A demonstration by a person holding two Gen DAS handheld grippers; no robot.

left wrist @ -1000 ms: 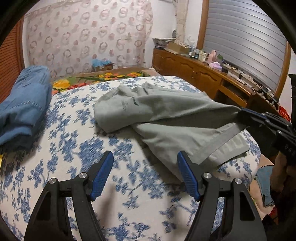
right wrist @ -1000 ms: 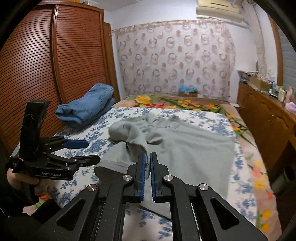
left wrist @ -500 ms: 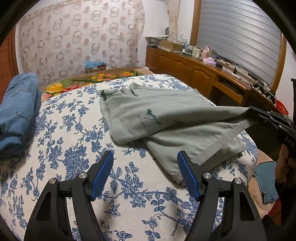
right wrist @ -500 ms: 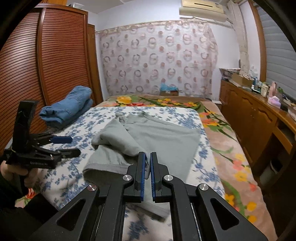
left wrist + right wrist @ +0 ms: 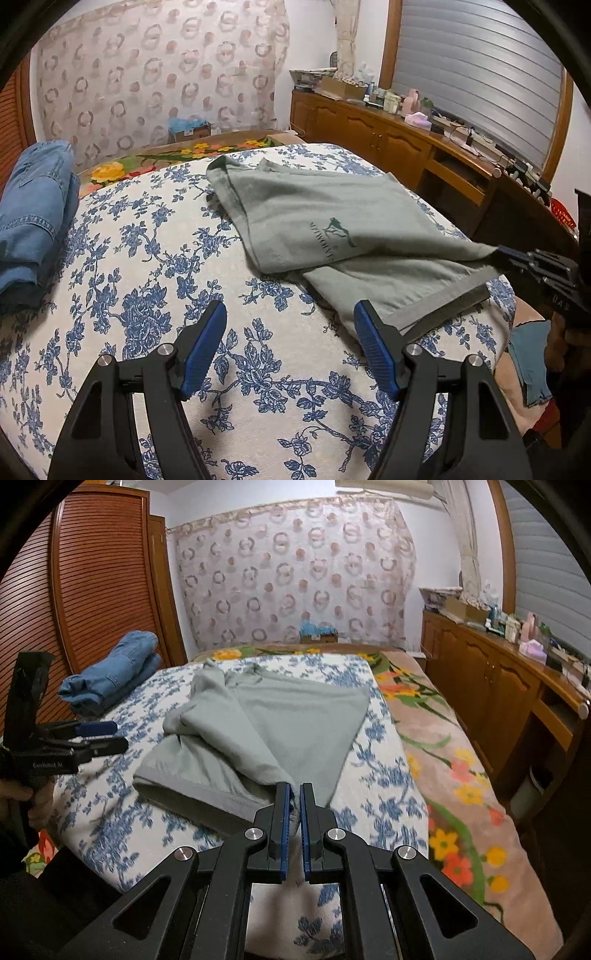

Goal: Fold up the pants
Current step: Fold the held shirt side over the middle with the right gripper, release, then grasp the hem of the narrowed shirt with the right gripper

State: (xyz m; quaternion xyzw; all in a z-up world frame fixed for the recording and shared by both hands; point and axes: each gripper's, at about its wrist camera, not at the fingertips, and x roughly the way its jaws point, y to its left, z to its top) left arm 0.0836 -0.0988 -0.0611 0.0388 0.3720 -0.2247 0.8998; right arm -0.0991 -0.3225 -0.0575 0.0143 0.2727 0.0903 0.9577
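Observation:
Grey-green pants (image 5: 332,229) (image 5: 266,720) lie on the blue-flowered bed cover (image 5: 147,288), one leg doubled over the other with a small dark logo facing up. My right gripper (image 5: 294,794) is shut on a corner of the upper layer near the bed's front edge and holds it slightly lifted; it also shows at the right of the left wrist view, right gripper (image 5: 506,254). My left gripper (image 5: 290,321) stands open over bare cover, just left of the pants' waistband (image 5: 443,306), holding nothing. In the right wrist view the left gripper (image 5: 110,734) hovers at the left.
Folded blue jeans (image 5: 33,214) (image 5: 114,672) sit at the bed's far left. A wooden sideboard (image 5: 406,140) with clutter runs along the right wall, a slatted wardrobe (image 5: 92,590) on the left. A floral blanket (image 5: 443,775) covers the bed's right side.
The right gripper has pulled the pants' upper layer toward the bed's front right edge, flattening it so the logo shows. The left gripper has stayed open over the cover.

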